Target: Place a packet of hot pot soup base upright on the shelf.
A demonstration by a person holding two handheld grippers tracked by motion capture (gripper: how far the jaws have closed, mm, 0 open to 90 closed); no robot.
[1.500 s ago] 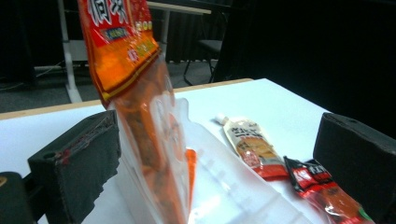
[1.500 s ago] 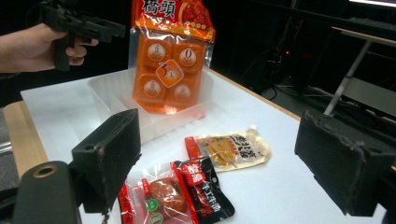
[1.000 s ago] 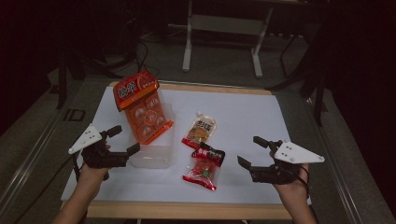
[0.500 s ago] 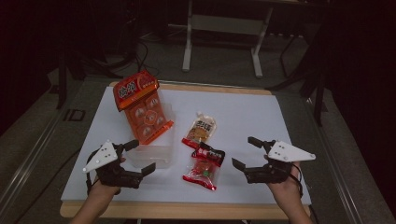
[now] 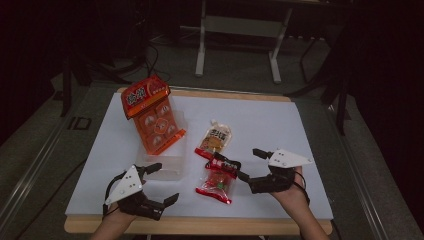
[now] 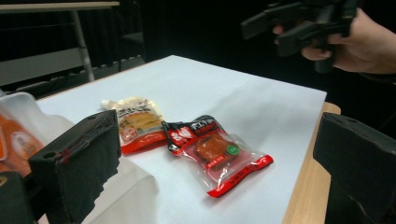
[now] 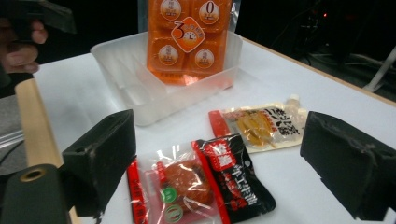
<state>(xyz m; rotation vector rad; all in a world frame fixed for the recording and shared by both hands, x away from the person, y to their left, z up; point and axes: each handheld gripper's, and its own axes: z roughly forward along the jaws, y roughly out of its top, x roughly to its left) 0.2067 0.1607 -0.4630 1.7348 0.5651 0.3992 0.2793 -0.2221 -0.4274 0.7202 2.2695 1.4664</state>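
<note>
Closing in on the red snack packet (image 5: pixel 216 181) with right gripper (image 5: pixel 248 163), fingers wide, empty. Left gripper (image 5: pixel 161 183) likewise wide. Next: lower, straddle packet, pinch.

- Large white "3" with a small character beside it, in a diamond on the front of the orange multi-cup pack (image 7: pixel 189 35) standing in the clear tray (image 7: pixel 116 70).
- "0" on a round cup lid at that pack's top right.
- "ID" in pale letters on the grey floor mat (image 5: pixel 79 123) left of the table.
- Chinese characters on the red-and-black snack packet (image 7: pixel 205 184) and the pale pouch (image 7: pixel 261 123), too small to read.
</note>
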